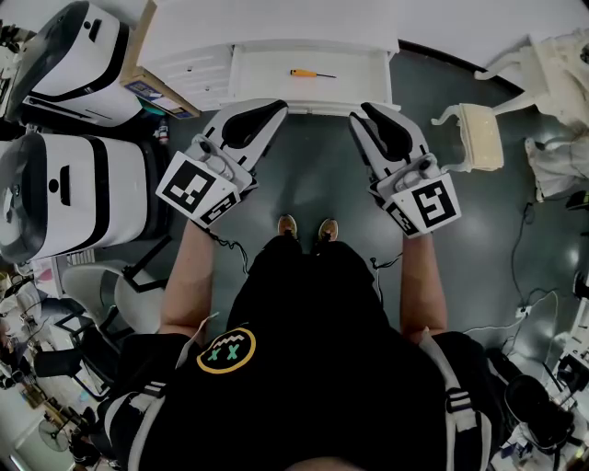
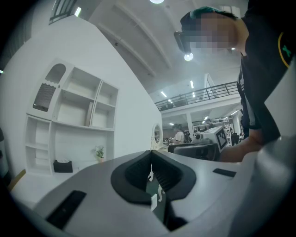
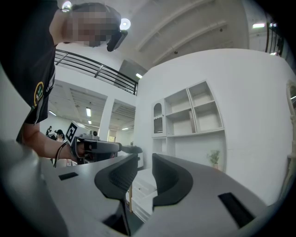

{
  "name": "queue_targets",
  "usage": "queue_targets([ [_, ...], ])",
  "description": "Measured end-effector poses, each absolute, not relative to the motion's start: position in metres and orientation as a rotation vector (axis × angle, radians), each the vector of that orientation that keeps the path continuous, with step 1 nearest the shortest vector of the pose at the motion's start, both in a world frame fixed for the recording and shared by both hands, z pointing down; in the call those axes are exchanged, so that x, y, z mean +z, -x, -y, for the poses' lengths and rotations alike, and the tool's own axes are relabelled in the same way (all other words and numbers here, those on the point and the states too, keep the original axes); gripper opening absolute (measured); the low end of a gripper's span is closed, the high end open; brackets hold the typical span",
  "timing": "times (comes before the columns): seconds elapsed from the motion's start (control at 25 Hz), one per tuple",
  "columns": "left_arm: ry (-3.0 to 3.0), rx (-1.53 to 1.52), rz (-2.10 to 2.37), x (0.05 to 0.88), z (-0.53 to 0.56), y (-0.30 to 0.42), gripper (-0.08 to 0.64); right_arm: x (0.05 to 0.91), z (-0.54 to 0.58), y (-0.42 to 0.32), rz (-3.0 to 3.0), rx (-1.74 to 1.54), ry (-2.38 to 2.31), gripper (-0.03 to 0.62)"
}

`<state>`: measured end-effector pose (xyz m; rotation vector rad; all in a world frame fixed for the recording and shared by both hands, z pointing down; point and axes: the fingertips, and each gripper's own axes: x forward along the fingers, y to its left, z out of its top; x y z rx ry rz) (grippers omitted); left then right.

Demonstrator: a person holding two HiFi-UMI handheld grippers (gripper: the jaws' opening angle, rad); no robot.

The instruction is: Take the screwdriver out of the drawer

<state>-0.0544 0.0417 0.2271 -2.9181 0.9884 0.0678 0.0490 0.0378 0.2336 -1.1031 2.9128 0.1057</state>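
Straight ahead of the person, at the far edge of the head view, a white cabinet (image 1: 276, 23) has its drawer (image 1: 267, 69) pulled open toward them, and the screwdriver (image 1: 311, 73) lies inside on the drawer's white bottom, a thin shaft with an orange-yellow handle at its left end, set roughly crosswise near the middle. Both tools are held level and point toward the drawer's front edge, one on each side of the screwdriver and well apart from it. The left tool (image 1: 268, 109) has its dark pads pressed together with nothing between them, which its own view (image 2: 151, 153) shows as a single thin seam. The right tool (image 1: 369, 113) stands narrowly parted in its own view (image 3: 144, 160), a slim gap between the pads with nothing in it; only the white cabinet front shows through beyond. The person's shoes (image 1: 305, 227) rest on the dark grey floor (image 1: 313, 175) between the two tools. To the left stand large white-and-black machines (image 1: 69, 193), and to the right a small white carved piece of furniture (image 1: 480, 136). Both gripper views also take in a white shelf unit (image 2: 69, 120) with a small potted plant (image 2: 99, 152) on it.
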Motion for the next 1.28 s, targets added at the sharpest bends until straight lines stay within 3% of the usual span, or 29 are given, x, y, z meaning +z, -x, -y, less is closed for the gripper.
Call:
queue_targets([
  [0.32,2.92,0.068,-0.992,0.228,-0.042,0.055,0.02,0.236,-0.039,-0.05,-2.92,0.088,1.087,0.232],
  [0.52,2.919,0.068,-0.997,0.229,-0.043,0.054,0.02,0.238,-0.04,-0.049,-2.943,0.089,1.061,0.356],
  [0.8,2.918,0.066,-1.0,0.228,-0.043,0.056,0.02,0.241,-0.039,-0.046,-2.957,0.062,1.048,0.438],
  [1.08,2.92,0.058,-0.999,0.229,-0.041,0.054,0.02,0.244,-0.037,-0.047,-2.966,0.063,1.053,0.569],
  [1.28,2.921,0.054,-0.996,0.23,-0.039,0.051,0.02,0.247,-0.033,-0.053,-2.964,0.064,1.077,0.581],
])
